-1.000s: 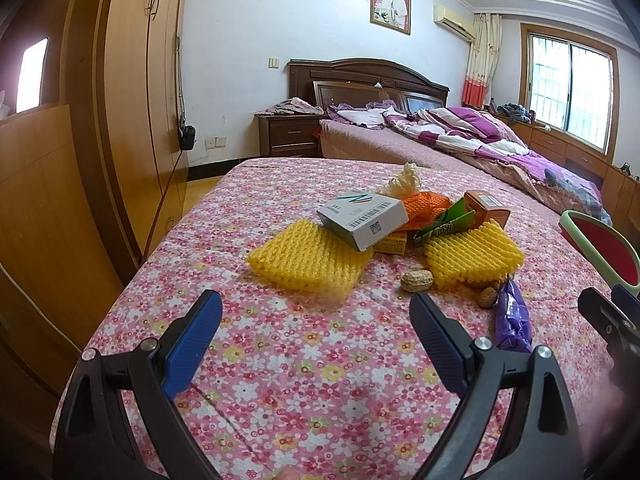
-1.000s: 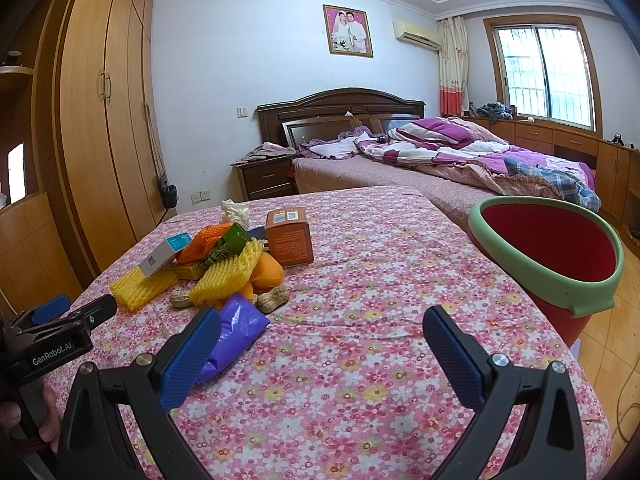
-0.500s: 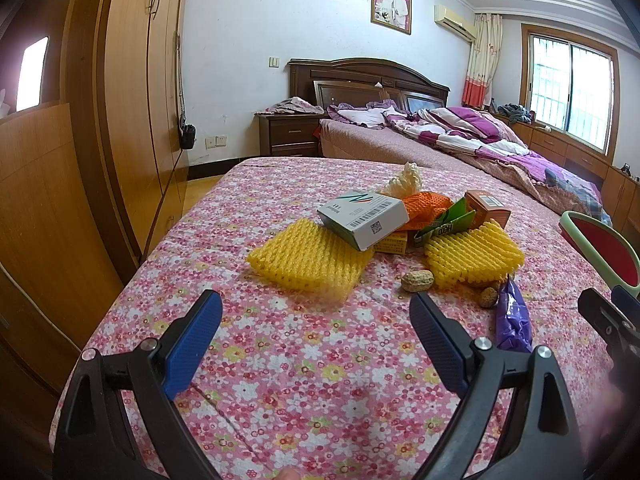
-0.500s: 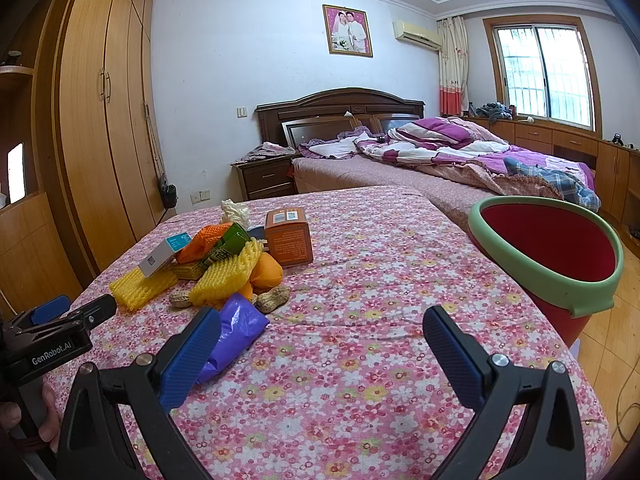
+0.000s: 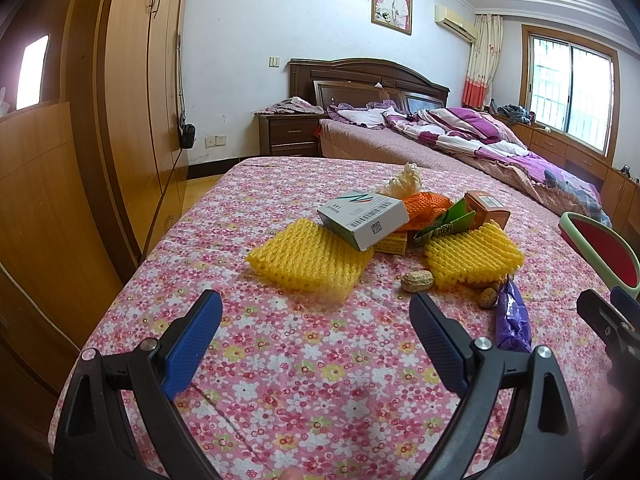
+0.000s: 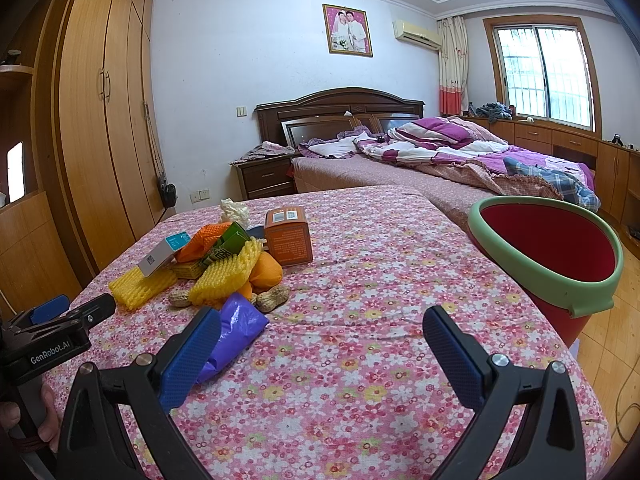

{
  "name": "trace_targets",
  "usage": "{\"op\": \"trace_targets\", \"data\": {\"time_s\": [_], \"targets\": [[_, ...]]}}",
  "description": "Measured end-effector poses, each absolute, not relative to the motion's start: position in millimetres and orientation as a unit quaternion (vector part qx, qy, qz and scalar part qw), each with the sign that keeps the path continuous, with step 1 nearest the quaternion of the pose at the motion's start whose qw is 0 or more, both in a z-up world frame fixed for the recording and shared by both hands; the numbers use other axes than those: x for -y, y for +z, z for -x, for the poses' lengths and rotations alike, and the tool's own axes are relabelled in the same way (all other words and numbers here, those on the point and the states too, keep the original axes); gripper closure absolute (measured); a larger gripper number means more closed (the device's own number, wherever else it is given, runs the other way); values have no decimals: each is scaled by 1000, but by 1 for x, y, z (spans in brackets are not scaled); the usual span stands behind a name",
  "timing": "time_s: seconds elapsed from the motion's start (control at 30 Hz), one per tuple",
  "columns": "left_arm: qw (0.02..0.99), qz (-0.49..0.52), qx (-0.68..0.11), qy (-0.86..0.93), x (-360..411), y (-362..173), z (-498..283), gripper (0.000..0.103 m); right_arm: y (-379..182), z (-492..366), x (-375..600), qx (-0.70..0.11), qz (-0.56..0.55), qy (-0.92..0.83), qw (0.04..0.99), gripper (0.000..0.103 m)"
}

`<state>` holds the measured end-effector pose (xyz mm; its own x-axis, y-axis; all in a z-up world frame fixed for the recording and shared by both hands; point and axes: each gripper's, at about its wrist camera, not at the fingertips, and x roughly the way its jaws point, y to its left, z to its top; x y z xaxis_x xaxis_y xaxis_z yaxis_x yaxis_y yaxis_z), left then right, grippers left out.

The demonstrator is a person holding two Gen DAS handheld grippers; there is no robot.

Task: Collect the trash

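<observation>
Left hand-held gripper [image 5: 316, 307] jaws wide apart, empty, low over floral-covered desk [image 5: 320, 380]. Trash pile just ahead: yellow foam net [image 5: 308, 258] nearest, white box [image 5: 362, 216] resting on it, peanut [image 5: 417, 281] ahead-right. Right hand-held gripper [image 6: 322, 322] likewise spread, empty; purple bag [image 6: 236, 330] beside its left finger. Red bin [image 6: 552, 256] at right desk edge.

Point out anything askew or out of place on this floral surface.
The trash sits heaped, not flat: the white box is tilted, propped on a yellow foam net. Peanut shells lie loose beside the purple wrapper. The red bin looks tipped toward the table.
</observation>
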<state>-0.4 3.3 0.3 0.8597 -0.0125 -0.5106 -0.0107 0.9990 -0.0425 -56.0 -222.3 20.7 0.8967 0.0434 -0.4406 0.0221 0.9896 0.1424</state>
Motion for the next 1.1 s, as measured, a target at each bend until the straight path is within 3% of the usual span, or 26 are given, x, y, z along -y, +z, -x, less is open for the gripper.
{"op": "trace_targets", "data": {"time_s": [0.87, 1.1], "targets": [[962, 29, -270, 11, -9, 4, 1, 9, 19, 59, 223, -219, -68, 10, 973, 0], [958, 42, -284, -8, -15, 17, -10, 9, 40, 51, 226, -230, -60, 7, 971, 0]]}}
